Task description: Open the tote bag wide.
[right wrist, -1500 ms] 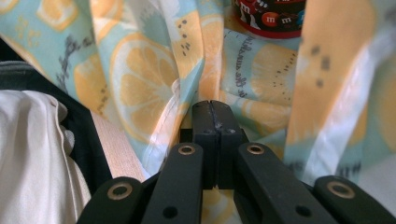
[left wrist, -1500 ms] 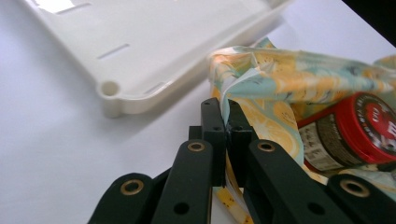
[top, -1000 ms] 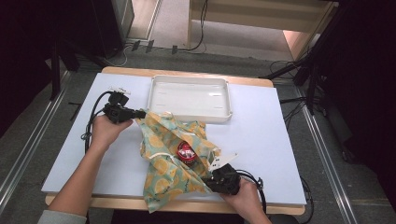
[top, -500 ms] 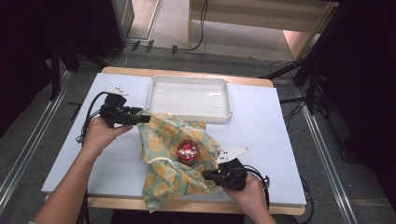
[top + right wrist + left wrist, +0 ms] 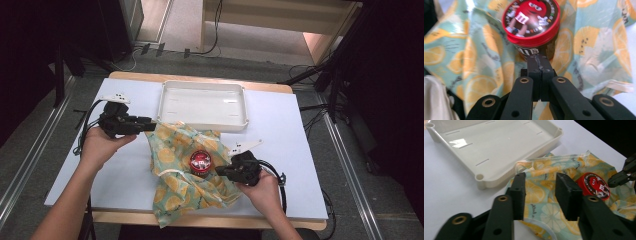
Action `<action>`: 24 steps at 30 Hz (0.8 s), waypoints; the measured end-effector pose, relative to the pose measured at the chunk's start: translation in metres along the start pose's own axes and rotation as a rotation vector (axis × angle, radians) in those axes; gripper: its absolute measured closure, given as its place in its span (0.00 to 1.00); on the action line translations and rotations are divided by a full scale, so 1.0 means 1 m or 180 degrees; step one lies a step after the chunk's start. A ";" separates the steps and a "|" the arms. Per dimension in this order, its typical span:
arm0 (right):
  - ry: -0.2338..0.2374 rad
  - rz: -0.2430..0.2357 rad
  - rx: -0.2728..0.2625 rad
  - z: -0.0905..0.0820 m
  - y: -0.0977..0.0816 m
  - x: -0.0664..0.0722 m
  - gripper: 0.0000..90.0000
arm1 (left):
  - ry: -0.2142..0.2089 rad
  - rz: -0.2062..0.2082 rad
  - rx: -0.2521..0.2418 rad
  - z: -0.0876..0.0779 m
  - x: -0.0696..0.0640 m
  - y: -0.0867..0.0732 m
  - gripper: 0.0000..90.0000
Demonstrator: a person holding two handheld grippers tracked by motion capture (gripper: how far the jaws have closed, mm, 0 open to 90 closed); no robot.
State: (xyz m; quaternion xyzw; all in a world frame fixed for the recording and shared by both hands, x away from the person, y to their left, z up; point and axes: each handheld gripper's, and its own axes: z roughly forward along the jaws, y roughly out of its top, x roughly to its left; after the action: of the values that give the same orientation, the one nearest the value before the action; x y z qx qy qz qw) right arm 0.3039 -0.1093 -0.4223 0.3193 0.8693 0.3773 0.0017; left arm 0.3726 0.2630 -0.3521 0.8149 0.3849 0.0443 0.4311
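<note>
A lemon-print cloth (image 5: 175,187) lies rumpled on the white table, with a red-lidded can (image 5: 201,161) standing upright on it. My left gripper (image 5: 152,125) hovers at the cloth's far left corner. Its jaws have just been closing, and in the left gripper view they still stand apart (image 5: 541,195) with nothing pinched; the cloth (image 5: 574,162) and the can (image 5: 596,186) lie beyond them. My right gripper (image 5: 220,171) is shut, its tips (image 5: 540,60) just in front of the can's wall (image 5: 531,17). I see nothing held between its jaws.
A shallow white tray (image 5: 202,125) stands empty behind the cloth, its near rim (image 5: 484,181) close to my left jaws. A white cord (image 5: 167,172) runs along the cloth. The table's wooden front edge (image 5: 280,220) is near my right hand.
The left jaws, shut at the cloth's corner a second ago, now stand apart. The right gripper has lifted from the cloth's near side to beside the can. The cloth lies more spread out.
</note>
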 end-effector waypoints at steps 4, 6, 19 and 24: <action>-0.0042 -0.0022 0.0062 0.009 -0.001 -0.001 1.00 | -0.0089 0.0116 -0.0045 0.005 -0.013 0.002 0.86; -0.0073 -0.0042 0.0060 0.012 0.000 -0.003 1.00 | -0.0170 0.0180 -0.0013 0.010 -0.022 0.004 0.91; -0.0089 0.0084 -0.0051 0.027 0.001 -0.028 1.00 | -0.0347 0.0245 0.0275 0.054 -0.052 -0.017 0.96; -0.0104 0.0129 -0.0073 0.034 0.005 -0.038 1.00 | -0.0360 0.0252 0.0343 0.057 -0.058 -0.031 0.96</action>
State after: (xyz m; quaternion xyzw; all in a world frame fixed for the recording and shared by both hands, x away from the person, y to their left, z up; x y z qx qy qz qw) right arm 0.3456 -0.1052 -0.4522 0.3430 0.8581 0.3819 0.0119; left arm 0.3365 0.1970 -0.3955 0.8527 0.3293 -0.0056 0.4056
